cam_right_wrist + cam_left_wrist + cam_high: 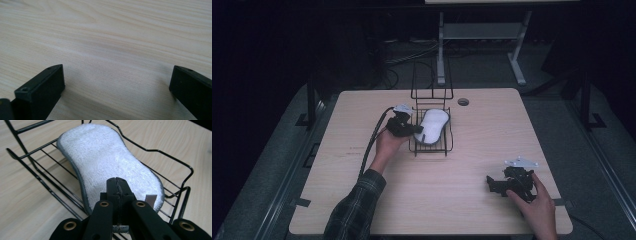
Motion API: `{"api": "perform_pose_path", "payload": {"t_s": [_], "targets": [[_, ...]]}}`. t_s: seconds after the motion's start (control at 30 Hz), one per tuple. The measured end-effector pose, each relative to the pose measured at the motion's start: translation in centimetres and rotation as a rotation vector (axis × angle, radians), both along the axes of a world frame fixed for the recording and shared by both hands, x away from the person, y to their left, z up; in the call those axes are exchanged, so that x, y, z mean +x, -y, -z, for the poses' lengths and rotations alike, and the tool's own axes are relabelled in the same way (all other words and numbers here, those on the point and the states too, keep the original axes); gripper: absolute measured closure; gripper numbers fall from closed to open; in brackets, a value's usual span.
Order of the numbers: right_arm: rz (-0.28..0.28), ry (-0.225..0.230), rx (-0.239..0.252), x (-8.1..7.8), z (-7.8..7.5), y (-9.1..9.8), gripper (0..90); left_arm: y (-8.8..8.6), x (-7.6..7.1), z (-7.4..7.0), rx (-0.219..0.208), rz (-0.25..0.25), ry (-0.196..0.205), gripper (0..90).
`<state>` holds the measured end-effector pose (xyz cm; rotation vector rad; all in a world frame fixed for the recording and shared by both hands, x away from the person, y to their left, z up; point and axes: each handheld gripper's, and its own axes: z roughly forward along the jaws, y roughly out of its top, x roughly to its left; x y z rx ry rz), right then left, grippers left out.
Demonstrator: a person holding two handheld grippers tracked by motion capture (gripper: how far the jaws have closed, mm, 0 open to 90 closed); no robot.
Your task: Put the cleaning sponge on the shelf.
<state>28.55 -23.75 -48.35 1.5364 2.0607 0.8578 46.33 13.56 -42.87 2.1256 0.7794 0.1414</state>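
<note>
A white, peanut-shaped sponge (433, 126) (105, 157) lies flat in a black wire basket (447, 150) (150, 150) at the table's far middle. My left gripper (416, 130) (117, 181) reaches in from the basket's left side. Its jaws are pressed together over the near end of the sponge, and nothing shows between their tips. A small white tag (150, 199) sticks up from the sponge beside them. My right gripper (492, 184) (117, 75) rests low at the front right of the table, its fingers (47, 82) wide apart over bare wood.
The light wooden table (462, 200) has a round cable hole (463, 102) near its far edge. The basket's tall wire back (432, 80) rises behind the sponge. A white desk frame (482, 35) stands on the dark floor beyond the table.
</note>
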Motion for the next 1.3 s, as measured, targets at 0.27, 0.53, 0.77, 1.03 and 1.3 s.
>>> {"api": "perform_pose_path", "payload": {"t_s": [0.27, 0.53, 0.77, 1.03, 1.3], "targets": [[0.0, 0.0, 0.0, 0.0, 0.0, 0.0, 0.0, 0.8, -0.6, 0.1, -0.016, 0.028, -0.001, 89.7], [0.0, 0.0, -0.001, 0.0, 0.0, 0.0, 0.0, 1.4, -1.2, 0.3, -0.039, 0.045, -0.002, 89.7], [0.0, 0.0, -0.001, 0.0, 0.0, 0.0, 0.0, 0.5, -1.4, -0.6, -0.05, 0.044, 0.012, 89.6], [-0.001, 0.0, -0.001, 0.0, 0.0, 0.0, 0.0, -0.6, -2.2, -1.4, -0.037, 0.037, 0.005, 85.1], [-0.001, 0.0, -0.001, 0.0, 0.0, 0.0, 0.0, -1.5, -3.0, -2.2, 0.017, 0.013, 0.02, 59.2]]}}
